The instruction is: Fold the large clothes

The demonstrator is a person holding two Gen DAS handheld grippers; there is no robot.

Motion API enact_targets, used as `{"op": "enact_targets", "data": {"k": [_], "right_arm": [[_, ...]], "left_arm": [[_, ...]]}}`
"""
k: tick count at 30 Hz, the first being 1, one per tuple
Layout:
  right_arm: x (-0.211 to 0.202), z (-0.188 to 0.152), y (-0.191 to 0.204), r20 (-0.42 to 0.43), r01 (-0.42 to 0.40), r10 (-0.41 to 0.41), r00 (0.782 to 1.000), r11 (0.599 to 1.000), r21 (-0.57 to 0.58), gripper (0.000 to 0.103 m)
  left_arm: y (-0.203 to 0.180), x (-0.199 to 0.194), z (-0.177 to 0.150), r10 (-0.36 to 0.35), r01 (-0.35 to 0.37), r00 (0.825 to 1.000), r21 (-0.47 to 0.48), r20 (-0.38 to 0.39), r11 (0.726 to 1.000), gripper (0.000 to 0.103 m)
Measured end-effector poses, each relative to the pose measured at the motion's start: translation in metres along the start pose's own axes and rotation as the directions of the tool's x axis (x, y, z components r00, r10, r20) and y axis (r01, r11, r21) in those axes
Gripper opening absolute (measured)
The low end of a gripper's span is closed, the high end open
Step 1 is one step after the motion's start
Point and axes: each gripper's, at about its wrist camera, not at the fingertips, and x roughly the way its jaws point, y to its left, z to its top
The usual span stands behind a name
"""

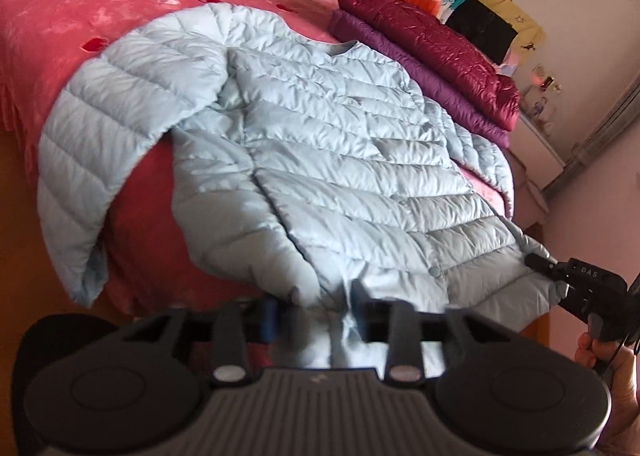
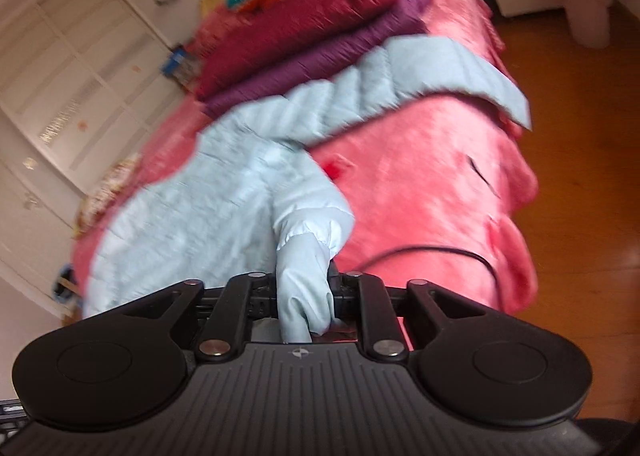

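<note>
Jacket (image 1: 320, 159): pale blue, quilted, spread flat on the pink bed (image 1: 72, 23) ahead of both grippers.
Left gripper (image 1: 316, 316): fingers spread, hem lying loose between them.
Right gripper (image 2: 302, 296): pinching the hem corner.
Folded jackets (image 1: 432, 59): stacked beyond the blue one.

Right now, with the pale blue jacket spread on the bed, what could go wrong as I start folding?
1. The pale blue quilted puffer jacket hangs over the pink bedspread's edge; its slick fabric could slide floorward.
2. The right tool pinches only a thin hem corner, and the left tool looks open, so the hem may slip free.
3. A black cable trails across the bedspread and might snag.
</note>
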Motion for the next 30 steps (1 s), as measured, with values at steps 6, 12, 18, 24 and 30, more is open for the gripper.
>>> {"op": "enact_targets", "data": {"k": [6, 12, 18, 24, 30], "right_arm": [[-0.008, 0.000, -0.014, 0.016, 0.077, -0.078, 0.997, 0.996, 0.053, 0.068], [-0.029, 0.001, -0.015, 0.107, 0.089, -0.091, 0.990, 0.996, 0.025, 0.069], [-0.032, 0.010, 0.006, 0.195, 0.064, -0.052, 0.979, 0.997, -0.052, 0.095], [-0.028, 0.025, 0.005, 0.252, 0.080, -0.062, 0.966, 0.995, -0.064, 0.102], [-0.016, 0.046, -0.053, 0.278, 0.082, -0.126, 0.952, 0.983, 0.165, 0.102]], "left_arm": [[-0.004, -0.026, 0.001, 0.061, -0.065, 0.996, 0.061, 0.057, 0.996, 0.067], [-0.022, -0.052, 0.019, 0.071, -0.095, 0.982, 0.132, 0.177, 0.987, 0.078], [-0.046, -0.037, 0.042, 0.067, -0.113, 0.968, 0.185, 0.241, 0.976, 0.081], [-0.081, -0.007, 0.060, 0.021, -0.077, 0.968, 0.214, 0.251, 0.974, 0.085], [-0.123, 0.026, 0.072, -0.025, -0.048, 0.966, 0.275, 0.256, 0.960, 0.090]]}}
